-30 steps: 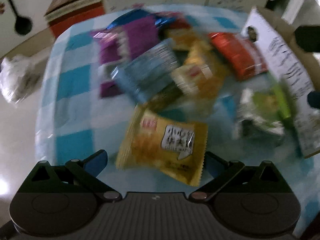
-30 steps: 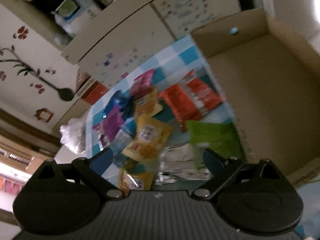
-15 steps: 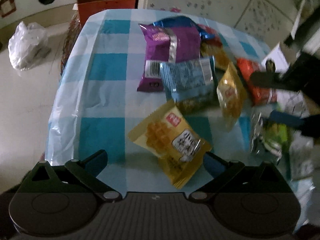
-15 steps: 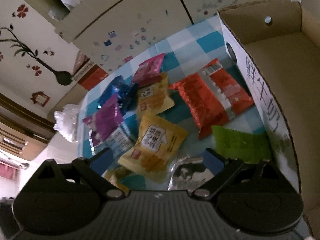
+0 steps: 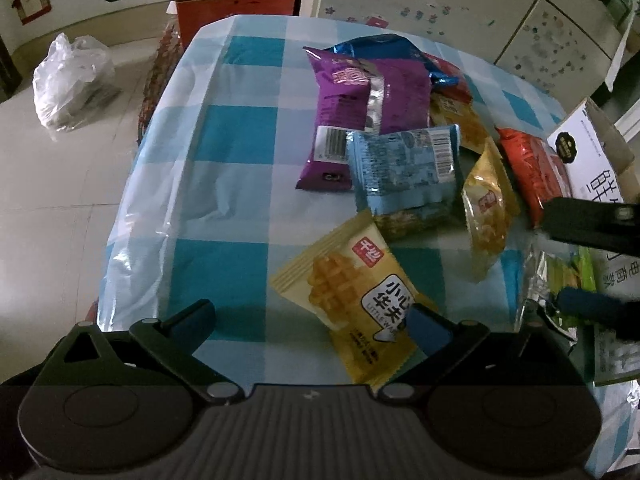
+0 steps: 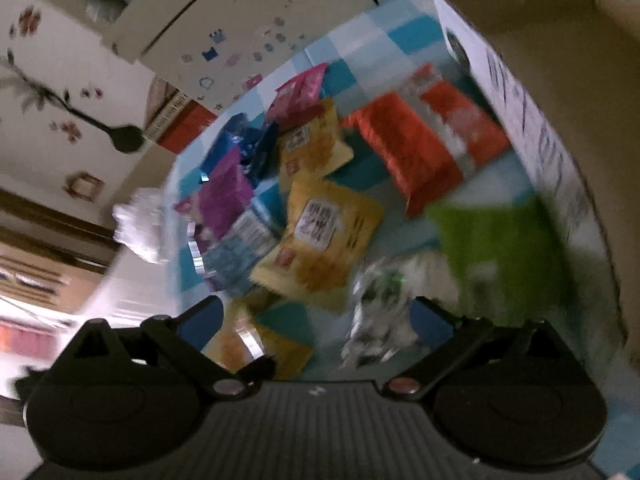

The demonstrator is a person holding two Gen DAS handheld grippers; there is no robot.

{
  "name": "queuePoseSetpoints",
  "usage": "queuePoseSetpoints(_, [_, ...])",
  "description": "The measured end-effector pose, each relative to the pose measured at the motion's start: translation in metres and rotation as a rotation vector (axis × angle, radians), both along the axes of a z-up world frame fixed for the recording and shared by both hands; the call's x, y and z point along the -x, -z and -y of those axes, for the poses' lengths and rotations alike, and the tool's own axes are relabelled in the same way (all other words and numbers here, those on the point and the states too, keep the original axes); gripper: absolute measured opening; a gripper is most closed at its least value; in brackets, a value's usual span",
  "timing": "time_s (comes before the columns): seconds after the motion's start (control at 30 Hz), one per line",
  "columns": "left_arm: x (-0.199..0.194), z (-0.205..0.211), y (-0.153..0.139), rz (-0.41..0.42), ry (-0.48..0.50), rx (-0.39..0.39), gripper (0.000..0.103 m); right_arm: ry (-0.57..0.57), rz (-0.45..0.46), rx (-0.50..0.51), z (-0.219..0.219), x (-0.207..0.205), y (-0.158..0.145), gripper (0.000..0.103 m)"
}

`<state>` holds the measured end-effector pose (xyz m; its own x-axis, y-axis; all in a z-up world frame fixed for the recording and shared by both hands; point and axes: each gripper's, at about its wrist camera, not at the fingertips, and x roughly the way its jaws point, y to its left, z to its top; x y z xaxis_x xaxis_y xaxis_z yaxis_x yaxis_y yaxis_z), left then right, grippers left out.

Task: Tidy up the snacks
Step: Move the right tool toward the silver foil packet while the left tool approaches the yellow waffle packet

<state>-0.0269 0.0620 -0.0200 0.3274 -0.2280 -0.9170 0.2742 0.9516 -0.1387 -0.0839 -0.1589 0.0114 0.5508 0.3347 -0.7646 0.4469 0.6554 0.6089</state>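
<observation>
Snack packets (image 5: pixel 404 168) heaped on the checked tablecloth (image 5: pixel 232 148), just beside the cardboard box (image 6: pixel 560 40); none visible inside it. Left gripper (image 5: pixel 312 316) spread wide over a yellow waffle packet (image 5: pixel 360 300). Right gripper (image 6: pixel 316 316) just widened, gaping over a silver-green packet (image 6: pixel 384 308), gripping nothing.

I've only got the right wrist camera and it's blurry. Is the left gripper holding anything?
Observer: No. The left gripper is open. A yellow waffle packet lies on the checked cloth between its fingers, ungripped.
Operator: And where do the right gripper's fingers sit?
Observer: The right gripper is open and its jaws have just been opening. The silver-green packet lies between its fingers, unpressed, beside the cardboard box.
</observation>
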Motion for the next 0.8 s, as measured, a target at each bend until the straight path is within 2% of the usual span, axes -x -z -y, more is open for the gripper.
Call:
queuePoseSetpoints(0.03, [0.000,0.000,-0.001,0.004,-0.004,0.003,0.103,0.012,0.019,-0.014,0.002,0.003,-0.001,0.100])
queuePoseSetpoints(0.17, [0.001,0.001,-0.005,0.030,-0.007,0.026,0.103,0.015,0.065,0.195,0.001,-0.002,-0.012,0.100])
queuePoseSetpoints(0.3, [-0.001,0.004,-0.005,0.033,-0.011,0.036,0.103,0.009,0.087,0.208,0.002,-0.012,-0.006,0.100])
queuePoseSetpoints(0.43, [-0.006,0.006,-0.003,0.034,-0.030,0.041,0.103,0.002,0.065,0.264,-0.002,-0.024,0.003,0.099])
queuePoseSetpoints(0.6, [-0.008,0.011,-0.001,0.029,-0.026,0.028,0.103,0.029,0.008,0.200,-0.001,-0.024,0.010,0.100])
queuePoseSetpoints(0.67, [-0.009,0.009,0.001,0.028,-0.024,0.002,0.103,0.016,-0.026,0.127,-0.001,-0.020,0.011,0.100])
queuePoseSetpoints(0.8, [-0.009,-0.001,0.001,0.011,-0.044,0.007,0.103,0.041,-0.066,-0.032,0.001,0.000,0.014,0.099])
